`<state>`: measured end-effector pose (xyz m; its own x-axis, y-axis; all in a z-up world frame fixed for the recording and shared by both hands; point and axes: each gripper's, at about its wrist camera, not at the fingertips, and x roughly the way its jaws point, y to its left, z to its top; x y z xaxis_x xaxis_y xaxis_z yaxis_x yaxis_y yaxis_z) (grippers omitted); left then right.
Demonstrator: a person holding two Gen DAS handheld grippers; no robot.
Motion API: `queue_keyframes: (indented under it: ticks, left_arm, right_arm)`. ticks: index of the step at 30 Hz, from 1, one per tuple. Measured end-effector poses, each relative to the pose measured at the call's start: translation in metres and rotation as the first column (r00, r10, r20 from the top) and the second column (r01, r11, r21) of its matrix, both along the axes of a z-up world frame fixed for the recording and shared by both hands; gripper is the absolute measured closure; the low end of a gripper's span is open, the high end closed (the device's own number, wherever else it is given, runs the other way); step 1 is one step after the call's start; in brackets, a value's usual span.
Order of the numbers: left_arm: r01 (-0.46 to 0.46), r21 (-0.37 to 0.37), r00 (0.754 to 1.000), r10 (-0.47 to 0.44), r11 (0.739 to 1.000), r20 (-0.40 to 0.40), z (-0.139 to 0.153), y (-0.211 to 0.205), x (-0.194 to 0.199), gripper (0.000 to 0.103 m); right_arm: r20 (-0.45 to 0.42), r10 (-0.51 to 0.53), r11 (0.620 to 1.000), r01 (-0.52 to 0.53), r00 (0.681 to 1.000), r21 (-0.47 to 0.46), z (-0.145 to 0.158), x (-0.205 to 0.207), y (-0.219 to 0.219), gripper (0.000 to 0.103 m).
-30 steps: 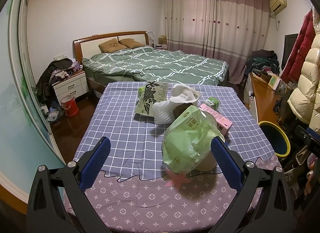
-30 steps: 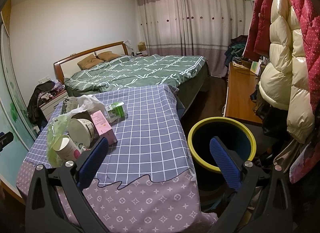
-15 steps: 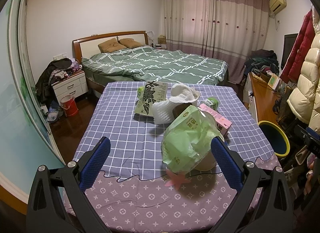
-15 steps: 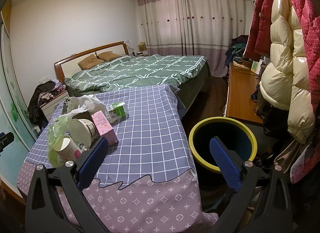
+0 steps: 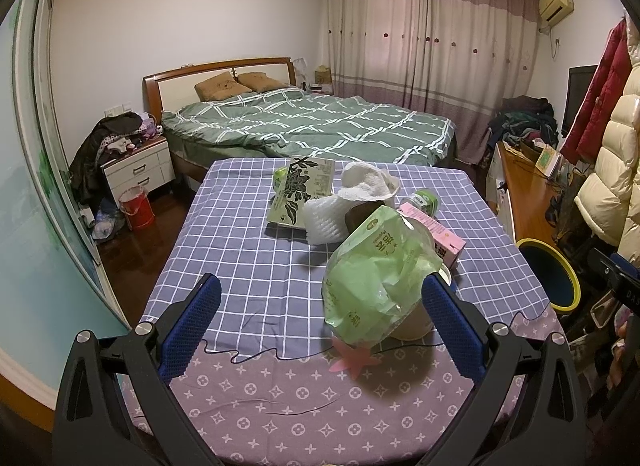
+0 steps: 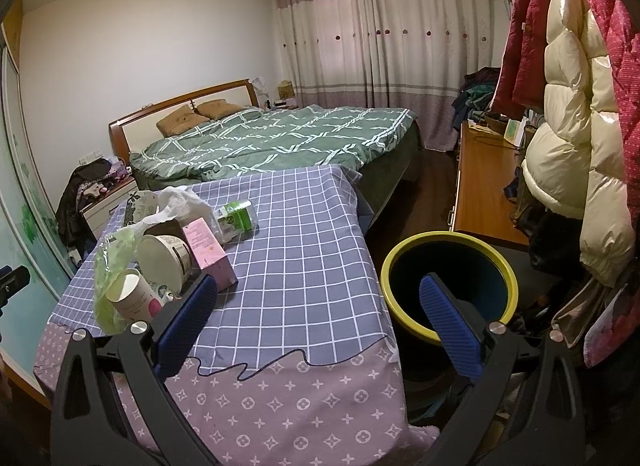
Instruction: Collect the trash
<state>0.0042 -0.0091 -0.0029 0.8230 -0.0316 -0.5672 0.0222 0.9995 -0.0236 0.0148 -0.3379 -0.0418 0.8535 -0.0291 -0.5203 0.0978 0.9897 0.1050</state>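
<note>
A pile of trash sits on the checked tablecloth (image 5: 248,250). Nearest me is a crumpled green plastic bag (image 5: 376,278) over a paper cup (image 6: 134,298), with a pink star-shaped scrap (image 5: 354,358) in front. Behind lie a pink carton (image 5: 438,234), white foam wrap (image 5: 324,219), a floral-printed packet (image 5: 302,189) and a small green-labelled bottle (image 6: 234,215). A round paper tub (image 6: 166,258) lies on its side. My left gripper (image 5: 320,290) is open just short of the bag. My right gripper (image 6: 320,294) is open above the table's right edge, beside the yellow-rimmed bin (image 6: 448,282).
A green bed (image 5: 312,125) stands beyond the table. A wooden desk (image 6: 484,193) and hanging puffy coats (image 6: 568,137) crowd the right side. A white nightstand (image 5: 138,169) and a red bucket (image 5: 136,207) are at the left by the wall.
</note>
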Motion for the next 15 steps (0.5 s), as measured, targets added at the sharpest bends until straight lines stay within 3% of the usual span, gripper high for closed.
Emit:
queue_keyframes:
  ticks: [15]
  left_arm:
    - [-0.001,-0.001,1.000,0.001,1.000,-0.010,-0.0053,0.0032,0.0055,0.004]
  right_arm:
    - [-0.014,0.007,1.000,-0.007,1.000,0.005,-0.0037,0.0053,-0.0031,0.006]
